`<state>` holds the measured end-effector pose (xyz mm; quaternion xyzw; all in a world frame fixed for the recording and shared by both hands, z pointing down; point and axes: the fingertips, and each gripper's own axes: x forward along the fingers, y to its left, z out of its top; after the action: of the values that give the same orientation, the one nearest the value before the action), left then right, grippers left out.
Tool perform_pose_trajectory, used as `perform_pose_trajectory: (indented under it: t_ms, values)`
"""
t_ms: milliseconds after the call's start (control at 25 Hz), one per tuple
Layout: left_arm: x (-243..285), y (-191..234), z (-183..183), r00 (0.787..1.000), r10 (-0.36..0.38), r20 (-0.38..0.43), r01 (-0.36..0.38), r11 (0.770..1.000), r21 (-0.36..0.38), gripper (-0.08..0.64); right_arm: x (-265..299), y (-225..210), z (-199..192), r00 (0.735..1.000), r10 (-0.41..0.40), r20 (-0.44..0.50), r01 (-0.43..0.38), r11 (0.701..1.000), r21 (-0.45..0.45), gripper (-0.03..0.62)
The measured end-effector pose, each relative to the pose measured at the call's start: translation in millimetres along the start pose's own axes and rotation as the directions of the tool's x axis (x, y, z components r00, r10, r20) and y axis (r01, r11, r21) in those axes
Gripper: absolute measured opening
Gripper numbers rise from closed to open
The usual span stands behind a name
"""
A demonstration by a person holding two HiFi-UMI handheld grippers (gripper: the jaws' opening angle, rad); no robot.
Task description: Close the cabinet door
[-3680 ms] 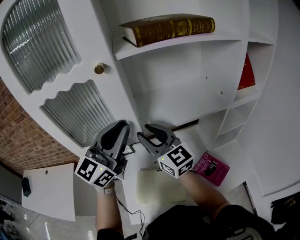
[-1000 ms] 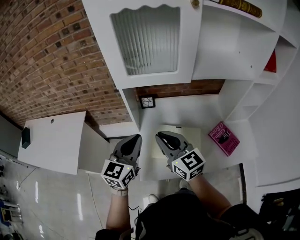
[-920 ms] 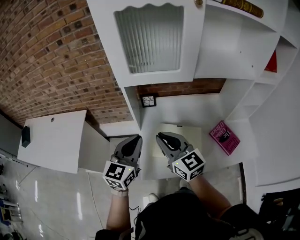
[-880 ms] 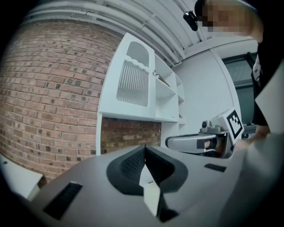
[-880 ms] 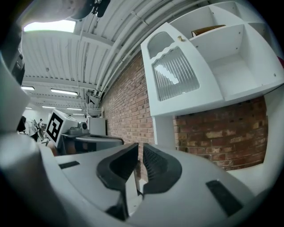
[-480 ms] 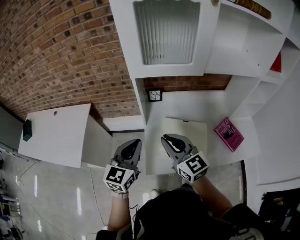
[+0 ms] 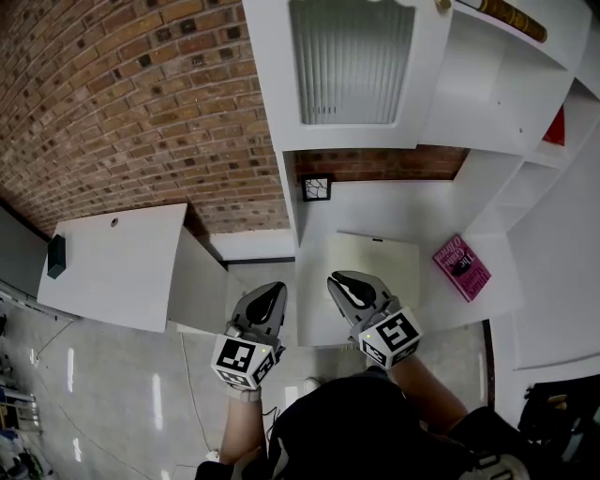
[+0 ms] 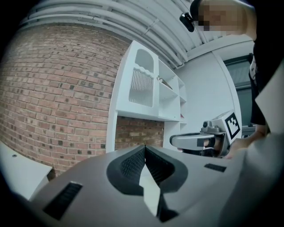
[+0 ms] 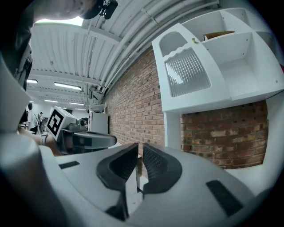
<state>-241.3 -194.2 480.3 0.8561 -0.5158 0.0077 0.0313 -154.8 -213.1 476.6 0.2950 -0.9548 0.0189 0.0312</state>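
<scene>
The white cabinet door [image 7: 352, 66] has a ribbed glass pane and a brass knob [image 7: 442, 6] at its right edge. In both gripper views the door [image 8: 143, 84] [image 9: 186, 73] looks flush with the cabinet front. Beside it an open shelf holds a brown book [image 7: 511, 19]. My left gripper [image 7: 272, 291] and right gripper [image 7: 342, 281] hang side by side well below the door, over the front edge of the white counter [image 7: 375, 220]. Each is shut with nothing between its jaws, and neither touches the cabinet.
A pink book [image 7: 461, 267] and a pale flat sheet [image 7: 375, 272] lie on the counter. A small black-framed object [image 7: 317, 187] stands against the brick back wall. A white table [image 7: 117, 262] sits to the left, above a glossy floor.
Both grippers have drawn back and down from the cabinet toward the person. The door now sits farther away at the top of the view. The jaws stayed shut.
</scene>
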Motion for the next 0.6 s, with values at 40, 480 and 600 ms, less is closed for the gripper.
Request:
perform_pose_trajectory:
  t_ms: [40, 480, 600]
  values:
    - [-1.1, -0.3, 0.1, 1.000, -0.001, 0.000, 0.001, 1.000, 0.001, 0.010, -0.3, 1.4, 0.3, 1.000, -0.001, -0.001, 0.001, 1.000, 0.000, 0.044]
    - [-8.3, -2.6, -2.6, 1.000, -0.004, 0.007, 0.004, 1.000, -0.013, 0.011, -3.7, 3.1, -6.1, 0.998, -0.046, -0.039, 0.046, 0.999, -0.007, 0.041]
    - [-10.1, -0.3, -3.8, 1.000, 0.002, 0.004, -0.002, 1.000, -0.018, 0.009, -4.3, 2.4, -7.1, 0.998, -0.052, -0.039, 0.052, 0.999, 0.004, 0.041]
